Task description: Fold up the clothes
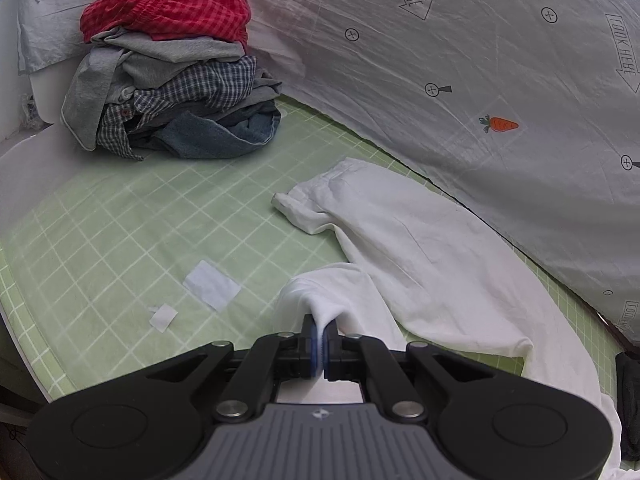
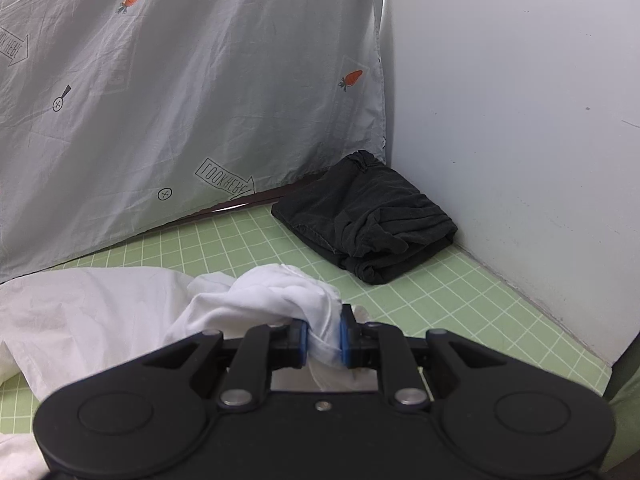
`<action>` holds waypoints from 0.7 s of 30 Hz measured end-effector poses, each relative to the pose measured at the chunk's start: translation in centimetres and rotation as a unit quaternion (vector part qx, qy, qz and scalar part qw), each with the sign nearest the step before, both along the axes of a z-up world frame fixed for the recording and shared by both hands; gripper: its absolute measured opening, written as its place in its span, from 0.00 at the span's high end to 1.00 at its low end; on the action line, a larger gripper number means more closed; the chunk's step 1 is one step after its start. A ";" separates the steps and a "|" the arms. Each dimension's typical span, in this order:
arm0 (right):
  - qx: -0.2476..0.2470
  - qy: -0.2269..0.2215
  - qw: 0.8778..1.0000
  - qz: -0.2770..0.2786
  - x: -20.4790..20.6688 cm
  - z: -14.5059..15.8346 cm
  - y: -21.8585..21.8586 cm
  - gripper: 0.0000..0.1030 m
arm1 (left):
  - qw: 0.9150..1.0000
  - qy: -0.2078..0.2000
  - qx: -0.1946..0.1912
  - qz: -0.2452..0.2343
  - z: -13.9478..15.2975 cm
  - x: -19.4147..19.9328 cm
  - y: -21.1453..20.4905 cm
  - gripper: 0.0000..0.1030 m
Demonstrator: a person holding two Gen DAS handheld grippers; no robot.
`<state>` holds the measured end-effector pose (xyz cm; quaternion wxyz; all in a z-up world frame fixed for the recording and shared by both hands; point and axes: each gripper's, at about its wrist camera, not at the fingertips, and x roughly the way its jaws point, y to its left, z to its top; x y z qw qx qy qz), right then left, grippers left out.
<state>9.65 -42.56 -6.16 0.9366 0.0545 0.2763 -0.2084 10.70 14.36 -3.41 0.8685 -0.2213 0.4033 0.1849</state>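
Observation:
A white garment (image 1: 420, 248) lies spread on the green grid mat (image 1: 140, 232), one sleeve-like end pointing to the far left. My left gripper (image 1: 320, 344) is shut on a fold of its near edge, lifted a little. In the right wrist view the same white garment (image 2: 100, 304) trails to the left, and my right gripper (image 2: 325, 344) is shut on a bunched part of it just above the mat (image 2: 460, 312).
A pile of unfolded clothes (image 1: 176, 80) with red checked cloth on top sits at the far left. A folded black garment (image 2: 368, 216) lies in the far right corner by the white wall (image 2: 520, 100). A carrot-print sheet (image 1: 480, 60) hangs behind. Two paper scraps (image 1: 212, 284) lie on the mat.

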 end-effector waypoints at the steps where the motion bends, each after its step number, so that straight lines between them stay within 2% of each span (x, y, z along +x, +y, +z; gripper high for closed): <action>1: -0.001 0.000 1.000 -0.001 1.0 -0.2 0.0 0.84 | 1.000 -0.002 0.000 -0.003 -0.1 1.1 0.0 0.96; 4: 0.001 0.001 1.000 -0.003 4.0 -1.2 -0.3 0.84 | 1.000 -0.003 -0.001 -0.014 -0.6 5.1 -0.1 0.96; 9: 0.009 0.018 1.000 -0.017 10.7 -4.3 -1.1 0.84 | 0.999 0.017 0.003 -0.047 -3.7 14.6 -1.1 0.96; 12: 0.019 0.052 0.998 -0.038 14.9 -6.7 -1.4 0.84 | 0.996 0.041 0.013 -0.074 -6.5 19.7 -2.2 0.95; 16: 0.002 0.112 0.993 -0.045 18.1 -10.3 -0.1 0.83 | 0.993 0.072 0.023 -0.091 -9.5 22.3 -2.6 0.90; 18: -0.014 0.123 0.991 -0.047 17.9 -10.3 0.5 0.80 | 0.995 0.046 0.001 -0.093 -9.0 21.1 -1.8 0.81; 19: -0.022 0.129 0.990 -0.048 17.7 -10.2 0.8 0.77 | 0.995 0.031 -0.011 -0.094 -8.7 20.5 -1.4 0.68; 21: -0.019 0.126 0.990 -0.053 16.8 -9.5 1.1 0.65 | 0.996 0.001 -0.030 -0.083 -7.5 18.6 -0.4 0.53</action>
